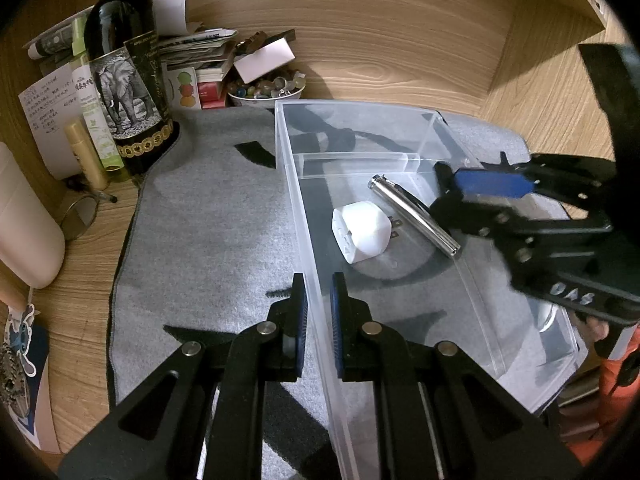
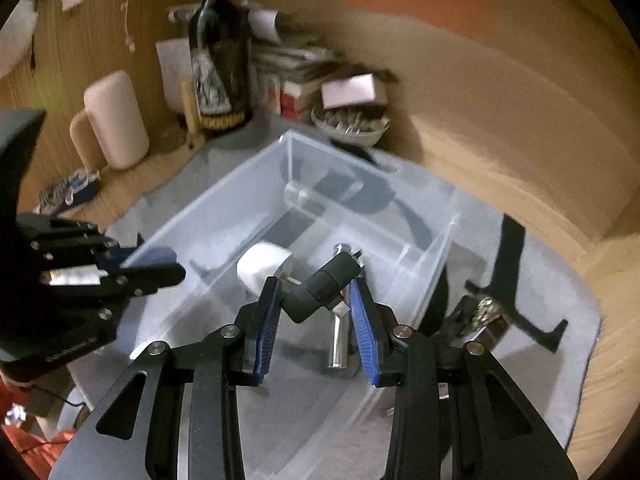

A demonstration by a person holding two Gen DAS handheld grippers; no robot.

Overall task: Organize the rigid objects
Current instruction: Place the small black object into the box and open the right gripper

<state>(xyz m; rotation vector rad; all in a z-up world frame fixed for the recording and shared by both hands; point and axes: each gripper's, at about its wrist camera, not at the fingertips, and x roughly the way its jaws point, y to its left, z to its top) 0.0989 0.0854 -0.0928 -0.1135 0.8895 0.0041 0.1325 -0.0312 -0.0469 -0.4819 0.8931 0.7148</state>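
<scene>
Clear plastic bin (image 1: pixel 400 120) holds a white charger plug (image 1: pixel 360 232) beside a tilted silver pen (image 1: pixel 414 216); black car key fob (image 2: pixel 322 286) hangs above.

**Black linkage grippers with blue ribbed pads**

The left gripper (image 1: pixel 319 312) is matte black, built of slotted linkage arms joined by round silver pins, its fingers faced with blue ribbed pads (image 1: pixel 335 320). The right gripper (image 2: pixel 316 312) matches it: black arms, silver pins, bright blue ridged pads (image 2: pixel 267 328). White lettering marks the right gripper's black body in the left wrist view.
</scene>
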